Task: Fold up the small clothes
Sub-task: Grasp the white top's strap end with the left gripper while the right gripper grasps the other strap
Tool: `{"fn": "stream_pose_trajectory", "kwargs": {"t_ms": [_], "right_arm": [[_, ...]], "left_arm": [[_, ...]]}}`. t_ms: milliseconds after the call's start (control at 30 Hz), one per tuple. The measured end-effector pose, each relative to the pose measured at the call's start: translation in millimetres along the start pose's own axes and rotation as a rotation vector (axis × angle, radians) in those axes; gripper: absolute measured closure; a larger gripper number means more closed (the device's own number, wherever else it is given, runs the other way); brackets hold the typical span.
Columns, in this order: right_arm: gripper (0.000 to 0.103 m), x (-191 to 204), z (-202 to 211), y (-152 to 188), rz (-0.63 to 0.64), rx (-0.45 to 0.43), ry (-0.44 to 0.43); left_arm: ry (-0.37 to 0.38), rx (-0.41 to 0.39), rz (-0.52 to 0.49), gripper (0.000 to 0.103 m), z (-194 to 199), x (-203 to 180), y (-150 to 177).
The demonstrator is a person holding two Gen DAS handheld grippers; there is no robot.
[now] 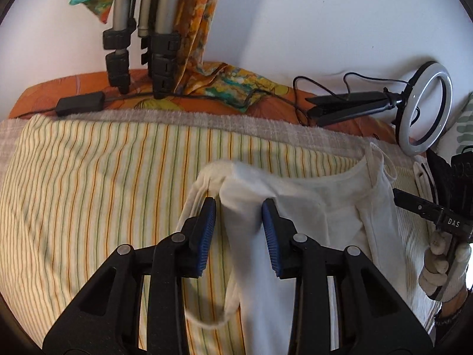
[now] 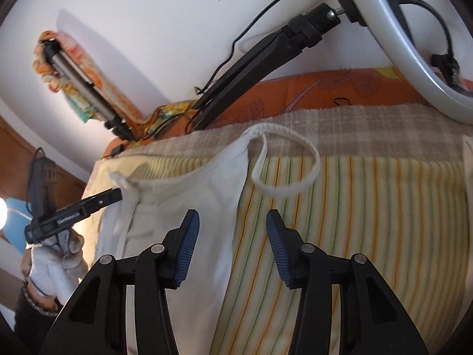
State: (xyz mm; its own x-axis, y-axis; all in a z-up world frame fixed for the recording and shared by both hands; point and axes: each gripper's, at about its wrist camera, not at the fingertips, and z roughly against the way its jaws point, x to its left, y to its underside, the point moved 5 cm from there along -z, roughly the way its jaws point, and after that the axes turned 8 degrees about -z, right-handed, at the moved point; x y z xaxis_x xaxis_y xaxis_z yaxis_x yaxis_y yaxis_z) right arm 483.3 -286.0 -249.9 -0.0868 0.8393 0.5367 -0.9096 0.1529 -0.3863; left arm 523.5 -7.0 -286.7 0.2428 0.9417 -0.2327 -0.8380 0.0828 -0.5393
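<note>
- A small white cotton garment with thin shoulder straps (image 1: 298,201) lies on a yellow striped cloth (image 1: 103,183).
- The left gripper (image 1: 239,204), blue-padded jaws parted, straddles a raised fold of the garment without pinching it.
- The right gripper (image 2: 233,217) hovers open over the garment's edge.

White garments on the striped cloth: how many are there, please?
1 for certain: a white strappy top lies on the striped cloth, right of centre in the left wrist view. A white scrap at the cloth's right edge may be a second one.
</note>
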Motion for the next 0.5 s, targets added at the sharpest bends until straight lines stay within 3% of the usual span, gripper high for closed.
{"fn": "stream_pose_trajectory", "kwargs": {"t_ms": [133,200,267,300,500], "right_arm": [[0.057,6,-10,-15,0.004,-0.011,-0.019],[0.058,9,-15,-18,0.013,-0.013,-0.010],[0.080,12,-19,-19,0.026,-0.012,0.001],[0.096,14,-23,-18,0.027,0.000,-0.003],[0.100,28,-14,-16,0.073,-0.054,0.007]], "left_arm": [[-0.008,-0.022,0.002,0.073,-6,3,-11],[-0.013,-0.025,-0.013,0.090,-9,1,-13],[-0.011,-0.033,-0.030,0.100,-9,-1,-14],[-0.012,-0.041,-0.039,0.101,-8,-3,-14],[-0.031,-0.086,-0.059,0.103,5,-11,-14]]}}
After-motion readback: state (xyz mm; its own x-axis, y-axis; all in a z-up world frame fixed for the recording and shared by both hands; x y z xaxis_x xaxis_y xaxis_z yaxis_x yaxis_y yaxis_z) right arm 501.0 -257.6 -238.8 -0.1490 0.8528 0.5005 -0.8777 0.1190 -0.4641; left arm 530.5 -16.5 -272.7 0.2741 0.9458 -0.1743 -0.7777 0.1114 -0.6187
